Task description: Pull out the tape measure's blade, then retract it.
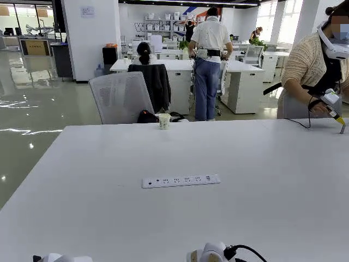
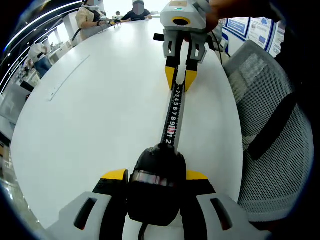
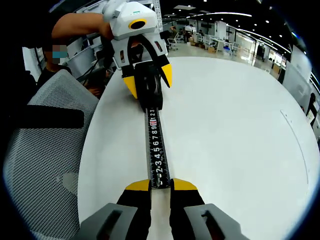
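The black tape measure case rests on the white table, and my left gripper is shut on it with a yellow-tipped jaw on each side. The yellow blade runs out of the case over the tabletop, showing about a dozen centimetres. Its far end is pinched by my right gripper. In the right gripper view, the right gripper is shut on the blade tip. The left gripper faces it, gripping the case.
A grey mesh chair stands close beside the table edge near the tape. Farther out on the table lie a white power strip and a paper cup. A person with grippers works at the far right corner.
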`<action>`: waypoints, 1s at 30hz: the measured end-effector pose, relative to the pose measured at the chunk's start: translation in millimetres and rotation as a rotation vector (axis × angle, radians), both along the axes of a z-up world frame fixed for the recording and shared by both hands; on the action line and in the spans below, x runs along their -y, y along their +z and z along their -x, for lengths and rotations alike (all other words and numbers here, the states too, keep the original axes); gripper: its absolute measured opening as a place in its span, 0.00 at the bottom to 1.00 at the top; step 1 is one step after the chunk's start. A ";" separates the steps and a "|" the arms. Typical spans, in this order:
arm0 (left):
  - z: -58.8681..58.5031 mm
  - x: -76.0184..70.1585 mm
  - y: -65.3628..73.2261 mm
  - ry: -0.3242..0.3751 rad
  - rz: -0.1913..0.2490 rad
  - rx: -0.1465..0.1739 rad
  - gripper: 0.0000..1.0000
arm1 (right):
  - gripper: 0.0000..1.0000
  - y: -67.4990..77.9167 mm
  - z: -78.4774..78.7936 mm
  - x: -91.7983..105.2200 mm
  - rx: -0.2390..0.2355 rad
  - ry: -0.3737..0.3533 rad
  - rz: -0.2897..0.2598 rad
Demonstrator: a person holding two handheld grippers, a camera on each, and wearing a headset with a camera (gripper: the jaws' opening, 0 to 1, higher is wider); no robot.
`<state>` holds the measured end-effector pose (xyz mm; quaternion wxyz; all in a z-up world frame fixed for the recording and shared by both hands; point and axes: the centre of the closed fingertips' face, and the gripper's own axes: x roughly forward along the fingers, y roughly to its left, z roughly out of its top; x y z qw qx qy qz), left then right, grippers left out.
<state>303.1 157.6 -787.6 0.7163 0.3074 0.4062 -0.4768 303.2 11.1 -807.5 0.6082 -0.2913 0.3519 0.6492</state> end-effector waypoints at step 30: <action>0.0 -0.3 0.9 0.000 0.001 -0.001 0.36 | 0.10 1.9 -4.0 29.3 -0.002 -0.019 0.023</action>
